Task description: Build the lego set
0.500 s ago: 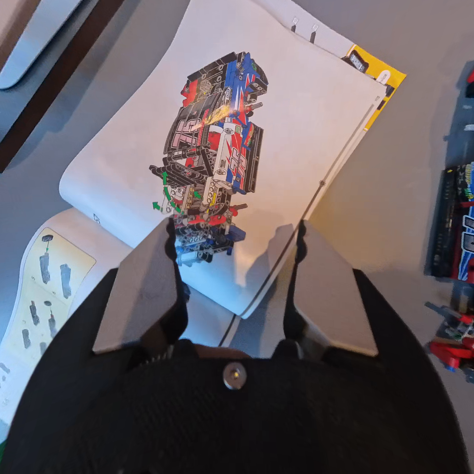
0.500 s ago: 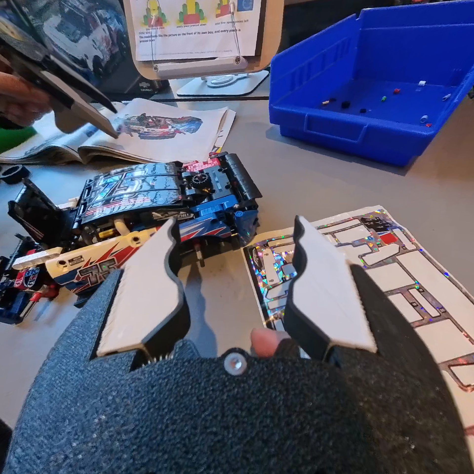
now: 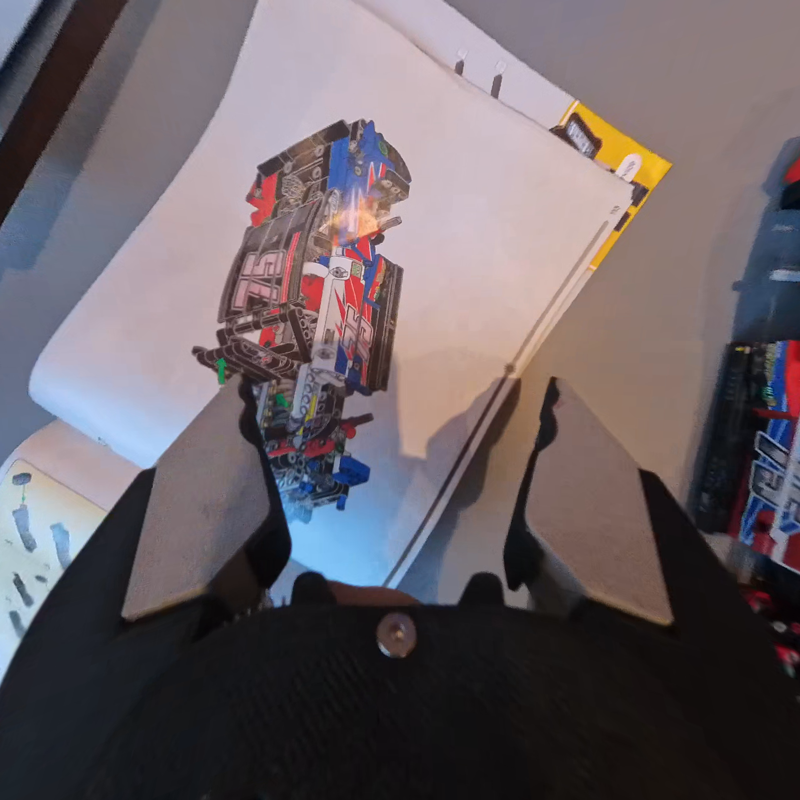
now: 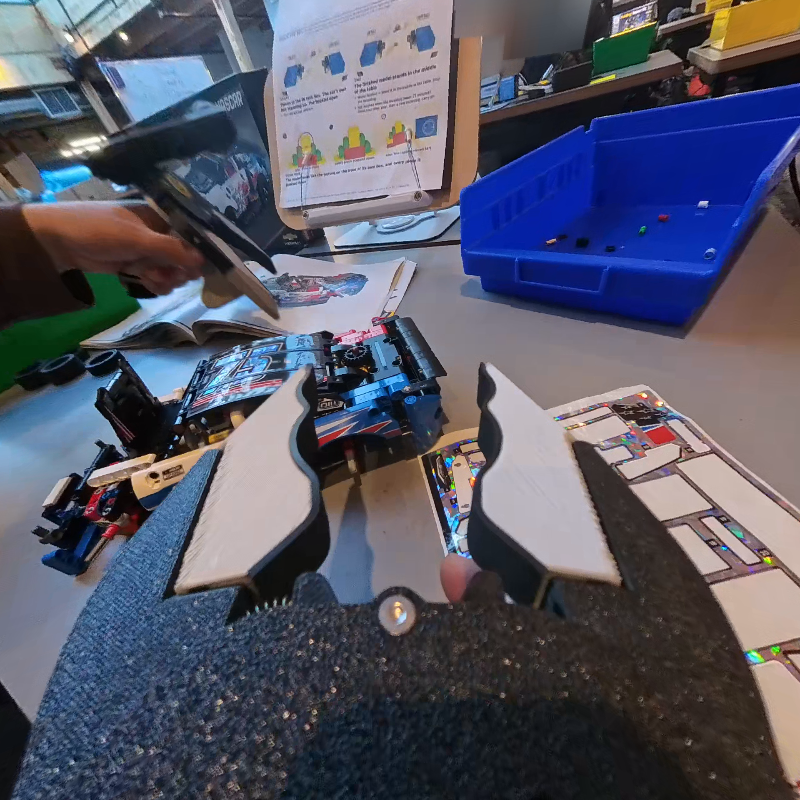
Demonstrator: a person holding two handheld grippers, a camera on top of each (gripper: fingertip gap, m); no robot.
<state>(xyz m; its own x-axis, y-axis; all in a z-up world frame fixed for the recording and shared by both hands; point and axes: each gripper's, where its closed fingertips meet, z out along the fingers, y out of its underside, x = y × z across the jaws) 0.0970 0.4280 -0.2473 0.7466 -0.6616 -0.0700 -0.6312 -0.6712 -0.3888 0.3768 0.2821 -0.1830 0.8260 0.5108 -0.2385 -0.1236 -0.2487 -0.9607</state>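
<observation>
the left gripper (image 3: 394, 385), black body w/ grey flat fingers, is seen hovering over the open white paper instruction booklet (image 3: 454, 268), jaws spread wide, nothing held. its right finger sits past the page edge, above the grey table (image 3: 649, 65); its left finger overlaps the printed car drawing. a yellow cover corner (image 3: 623, 173) is seen under the pages.

the right gripper (image 4: 394, 381), grey speckled body w/ white fingers, is also held wide open & empty, above the table, just short of the part-built lego race car (image 4: 337, 389) (black roof, blue/red/white sides). the car lies on the table betw. the booklet (image 4: 337, 285) and the gripper, front end w/ loose-looking blue & red parts at lower left. a holographic sticker sheet (image 4: 649, 476) lies beside the car, under the right finger. black tyres (image 4: 82, 363) are seen at far left. a blue plastic bin (image 4: 649, 182) w/ a few small pieces in it stands at back right; a printed sheet on a stand (image 4: 363, 99) is behind the booklet. in this view the left gripper (image 4: 242, 281) is seen in a person's hand (image 4: 108, 246), tilted down over the booklet.
</observation>
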